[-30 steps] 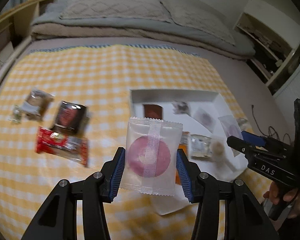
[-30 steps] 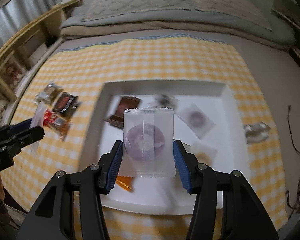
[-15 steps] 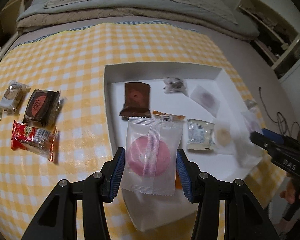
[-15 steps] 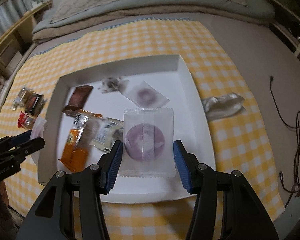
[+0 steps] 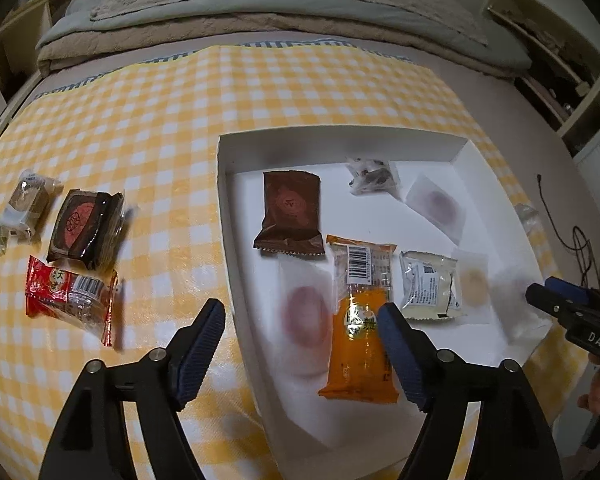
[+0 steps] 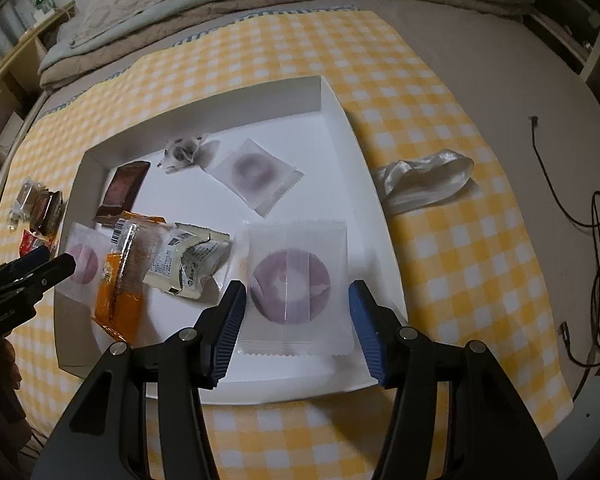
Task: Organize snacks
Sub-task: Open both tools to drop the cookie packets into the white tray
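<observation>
A white tray (image 5: 224, 216) lies on the yellow checked cloth and holds several wrapped snacks. My left gripper (image 5: 300, 354) is open above its near left part. A clear packet with a pink round sweet (image 5: 304, 316) is blurred below it, free of the fingers. My right gripper (image 6: 296, 328) is open wide over the tray (image 6: 376, 200). A clear packet with a purple round sweet (image 6: 296, 284) lies between its fingers, a gap on each side. An orange packet (image 5: 360, 320), a brown packet (image 5: 290, 210) and a silver packet (image 5: 430, 284) lie in the tray.
Left of the tray on the cloth lie a red packet (image 5: 70, 300), a dark boxed cake (image 5: 86, 230) and a small clear-wrapped snack (image 5: 24, 208). A crumpled silver wrapper (image 6: 424, 180) lies right of the tray. Cables (image 6: 596, 216) trail at far right. Bedding lies behind.
Both grippers have opened. The pink packet has left my left gripper and dropped into the tray. The purple packet has come loose from my right gripper's fingers over the tray.
</observation>
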Action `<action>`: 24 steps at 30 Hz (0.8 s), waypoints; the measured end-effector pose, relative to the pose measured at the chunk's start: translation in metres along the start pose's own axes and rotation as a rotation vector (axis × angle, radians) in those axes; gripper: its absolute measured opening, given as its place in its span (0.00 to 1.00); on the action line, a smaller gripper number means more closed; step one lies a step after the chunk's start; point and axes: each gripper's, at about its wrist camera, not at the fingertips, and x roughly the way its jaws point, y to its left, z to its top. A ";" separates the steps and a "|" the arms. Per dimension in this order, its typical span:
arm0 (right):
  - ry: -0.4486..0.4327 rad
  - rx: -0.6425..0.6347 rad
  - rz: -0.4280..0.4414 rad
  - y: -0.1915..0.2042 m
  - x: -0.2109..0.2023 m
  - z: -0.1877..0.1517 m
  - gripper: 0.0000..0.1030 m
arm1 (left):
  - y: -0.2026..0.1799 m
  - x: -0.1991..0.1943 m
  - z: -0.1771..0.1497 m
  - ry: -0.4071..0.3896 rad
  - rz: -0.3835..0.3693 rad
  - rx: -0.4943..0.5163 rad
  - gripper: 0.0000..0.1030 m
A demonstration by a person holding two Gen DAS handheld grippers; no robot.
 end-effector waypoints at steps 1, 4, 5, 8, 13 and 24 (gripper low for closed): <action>0.004 0.001 0.000 0.000 0.000 -0.001 0.56 | 0.001 -0.001 -0.001 0.001 -0.001 0.003 0.76; 0.024 0.004 -0.004 -0.002 0.002 -0.003 0.71 | 0.002 -0.006 -0.002 0.003 -0.003 0.008 0.77; 0.027 0.004 -0.004 -0.002 0.003 -0.004 0.74 | 0.003 -0.007 -0.003 0.002 -0.004 0.009 0.78; 0.035 0.002 0.005 -0.002 0.002 -0.006 0.76 | 0.005 -0.012 -0.004 0.000 -0.004 0.010 0.80; 0.026 -0.005 0.005 -0.001 -0.005 -0.008 0.80 | 0.009 -0.022 -0.008 -0.006 -0.009 0.006 0.81; -0.065 -0.015 0.012 0.019 -0.036 -0.005 0.93 | 0.018 -0.064 -0.016 -0.056 -0.033 0.005 0.93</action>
